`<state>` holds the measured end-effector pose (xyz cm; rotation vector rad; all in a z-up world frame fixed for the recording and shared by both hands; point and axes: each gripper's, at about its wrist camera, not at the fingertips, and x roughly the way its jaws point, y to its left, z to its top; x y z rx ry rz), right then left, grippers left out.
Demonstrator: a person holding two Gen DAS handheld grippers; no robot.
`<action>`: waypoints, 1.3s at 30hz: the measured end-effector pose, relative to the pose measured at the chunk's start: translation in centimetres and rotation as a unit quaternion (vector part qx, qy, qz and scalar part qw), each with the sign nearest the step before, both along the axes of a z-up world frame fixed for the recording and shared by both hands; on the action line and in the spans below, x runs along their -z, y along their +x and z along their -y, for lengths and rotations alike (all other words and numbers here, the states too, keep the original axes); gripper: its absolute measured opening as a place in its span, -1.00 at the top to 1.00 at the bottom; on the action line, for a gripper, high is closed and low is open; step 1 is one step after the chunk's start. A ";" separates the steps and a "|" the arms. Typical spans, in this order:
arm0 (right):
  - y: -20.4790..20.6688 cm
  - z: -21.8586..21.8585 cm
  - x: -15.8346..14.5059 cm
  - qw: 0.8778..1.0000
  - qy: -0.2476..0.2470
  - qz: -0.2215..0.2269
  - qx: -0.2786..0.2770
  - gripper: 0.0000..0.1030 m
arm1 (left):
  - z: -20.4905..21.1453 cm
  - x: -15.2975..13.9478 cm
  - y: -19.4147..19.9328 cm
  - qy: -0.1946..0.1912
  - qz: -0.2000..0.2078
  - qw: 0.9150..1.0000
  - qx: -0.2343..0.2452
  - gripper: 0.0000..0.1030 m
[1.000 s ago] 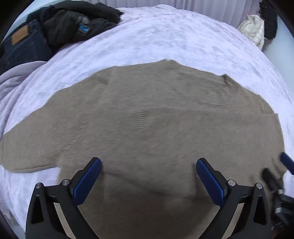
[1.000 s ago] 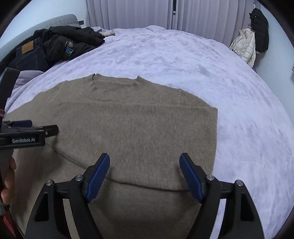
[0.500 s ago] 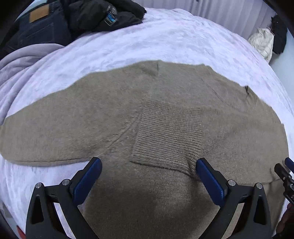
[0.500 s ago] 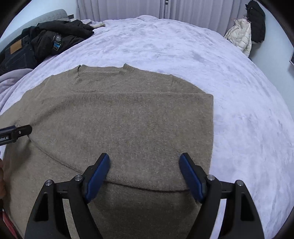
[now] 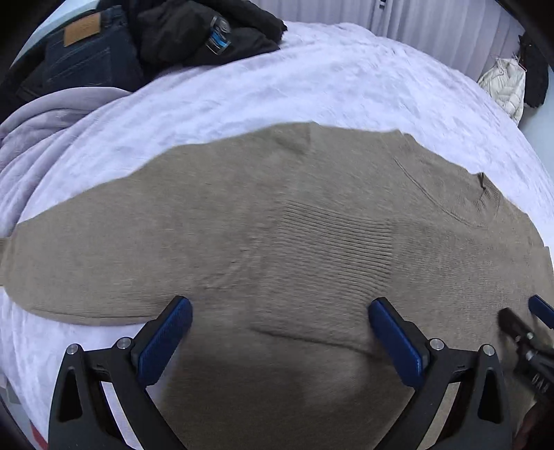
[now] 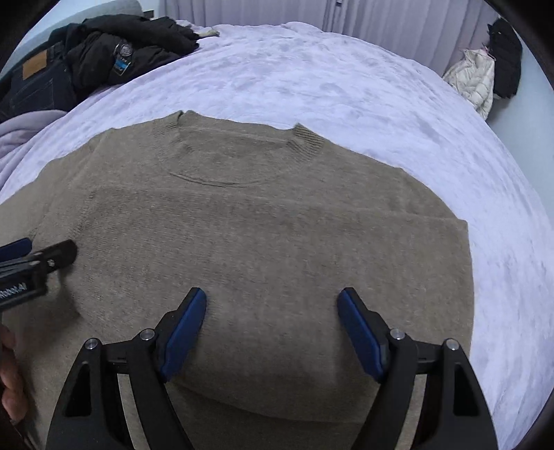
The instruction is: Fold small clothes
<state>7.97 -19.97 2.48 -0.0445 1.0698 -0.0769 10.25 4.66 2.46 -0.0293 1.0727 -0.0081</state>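
A tan knit sweater [image 5: 277, 242] lies flat on the lavender bed cover [image 5: 311, 86], collar away from me. One sleeve is folded across the chest, its ribbed cuff [image 5: 336, 239] near the middle; the other sleeve [image 5: 86, 252] stretches out to the left. My left gripper [image 5: 280, 332] is open and empty just above the sweater's lower body. In the right wrist view the sweater [image 6: 259, 242] shows its collar [image 6: 239, 138] and a straight folded right edge. My right gripper [image 6: 271, 325] is open and empty over the lower body. The left gripper's tip [image 6: 38, 259] shows at the left.
Dark jeans [image 5: 83, 59] and a black jacket [image 5: 207, 31] are piled at the bed's far left, beside a lavender blanket [image 5: 45, 128]. A white puffer coat [image 6: 474, 79] and a black garment [image 6: 505, 59] hang at the far right. Curtains close the back.
Both grippers stay open. The left wrist view has swung so the folded sleeve's ribbed cuff sits centred. The right gripper has moved closer over the sweater, whose collar now looks nearer.
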 end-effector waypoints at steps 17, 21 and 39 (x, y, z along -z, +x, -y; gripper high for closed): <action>3.0 -11.7 -1.1 0.998 0.023 0.010 -0.061 -0.58 | -11.1 -0.8 -1.5 -0.061 0.027 0.994 -0.090 -1.00; 3.4 -12.5 0.7 0.997 0.020 0.003 -0.076 -0.57 | -14.6 0.0 -1.9 -0.062 0.021 0.991 -0.118 -1.00; -0.6 -7.4 0.7 0.998 -0.008 0.043 -0.043 -0.58 | -33.7 3.6 -1.1 -0.282 0.058 0.889 -0.355 -1.00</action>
